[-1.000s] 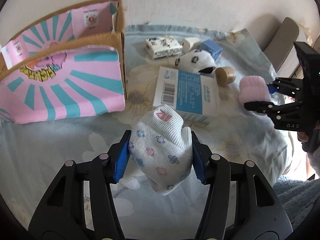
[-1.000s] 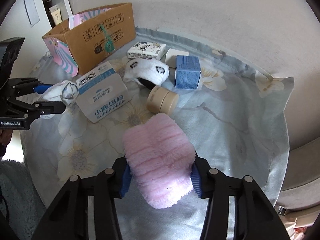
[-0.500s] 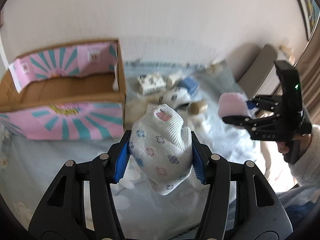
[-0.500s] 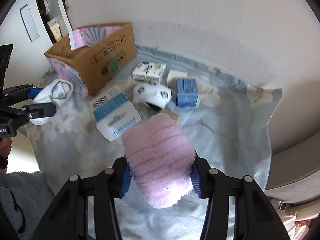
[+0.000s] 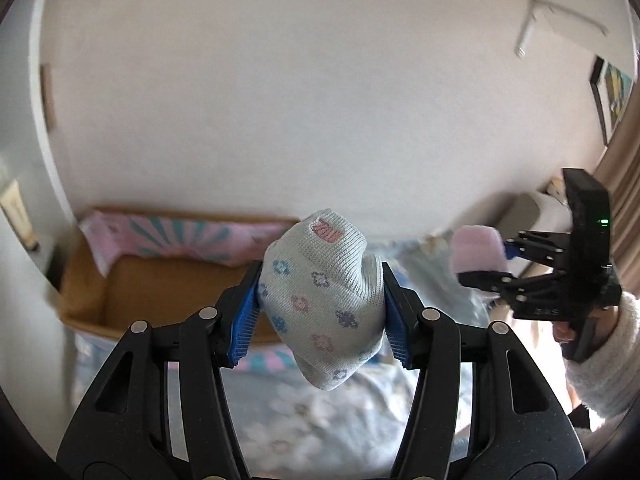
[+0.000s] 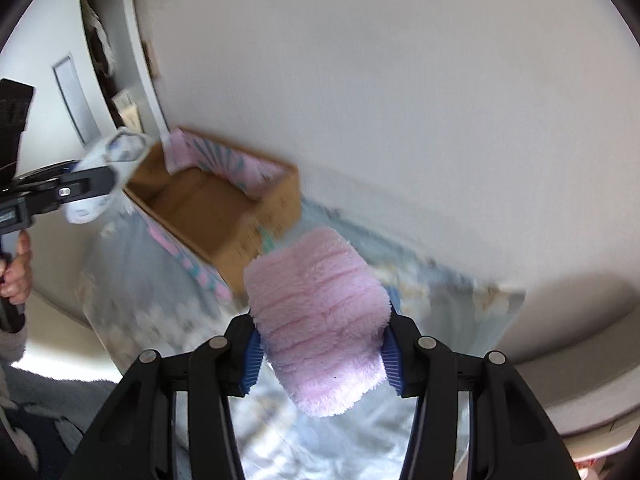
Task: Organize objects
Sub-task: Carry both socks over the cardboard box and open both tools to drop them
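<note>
While the left gripper (image 5: 320,304) clamps a white sock (image 5: 320,300) at centre frame, the right gripper (image 6: 320,348) clamps a pink sock (image 6: 320,336); box (image 6: 200,208) upper left

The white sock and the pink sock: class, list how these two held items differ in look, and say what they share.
Colour: the white sock is pale with small blue, pink and purple flowers; the pink sock is plain pink.
Texture: the white sock is a fine flat knit; the pink sock is fluffy with ridged rows.
Holder: the left gripper pinches the white sock; the right gripper pinches the pink sock.
Shared: both are bundled and held off the floral cloth.
</note>
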Available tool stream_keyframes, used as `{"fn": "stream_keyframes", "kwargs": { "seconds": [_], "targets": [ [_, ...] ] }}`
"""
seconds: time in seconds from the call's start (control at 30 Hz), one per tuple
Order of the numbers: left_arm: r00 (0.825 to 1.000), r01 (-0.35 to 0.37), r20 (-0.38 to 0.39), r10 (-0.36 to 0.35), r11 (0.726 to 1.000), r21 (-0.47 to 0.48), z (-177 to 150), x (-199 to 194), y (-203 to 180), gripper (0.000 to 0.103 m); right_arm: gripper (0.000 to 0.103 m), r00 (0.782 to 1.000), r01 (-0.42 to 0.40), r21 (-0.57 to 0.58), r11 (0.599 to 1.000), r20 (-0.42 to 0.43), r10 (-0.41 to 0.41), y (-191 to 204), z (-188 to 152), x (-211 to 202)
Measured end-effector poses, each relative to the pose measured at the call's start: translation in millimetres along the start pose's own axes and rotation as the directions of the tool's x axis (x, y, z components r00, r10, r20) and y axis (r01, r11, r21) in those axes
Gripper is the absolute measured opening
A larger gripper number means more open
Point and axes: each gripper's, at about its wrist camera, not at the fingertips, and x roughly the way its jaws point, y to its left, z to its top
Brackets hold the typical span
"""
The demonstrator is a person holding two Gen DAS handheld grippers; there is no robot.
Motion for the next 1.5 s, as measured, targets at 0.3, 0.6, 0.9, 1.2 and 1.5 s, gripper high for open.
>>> {"fn": "stream_keyframes", "kwargs": {
  "seconds": [0.3, 0.6, 0.9, 1.2, 1.5],
  "targets": [
    [0.994, -0.103, -0.035, 0.104, 0.994, 0.026, 44.0, -2.4, 83.2, 0.051, 0.046, 0.999, -0.051, -0.049, 0.998, 0.01, 0.051, 54.0, 79.0, 20.3],
    [0.968, -0.176, -0.171, 0.184, 0.983, 0.06, 47.5, 37.7, 150.9, 0.051, 0.046, 0.991, -0.117, -0.041, 0.992, -0.076, 0.113, 99.6, 122.1, 85.8],
    [0.945, -0.168, -0.27, 0.182, 0.983, 0.075, 35.2, 80.7, 174.2, 0.051, 0.046, 0.977, -0.118, 0.023, 0.993, -0.178, 0.121, 109.0, 129.7, 154.3],
    [0.923, -0.157, -0.327, 0.201, 0.975, 0.154, 27.4, 97.7, 174.8, 0.054, 0.046, 0.97, -0.103, 0.024, 0.994, -0.221, 0.106, 109.2, 126.9, 180.6],
    [0.912, -0.198, -0.316, 0.261, 0.956, 0.218, 21.9, 97.7, 165.6, 0.103, 0.094, 0.957, -0.123, 0.045, 0.991, -0.258, 0.13, 101.8, 121.0, 185.2]
  ]
}}
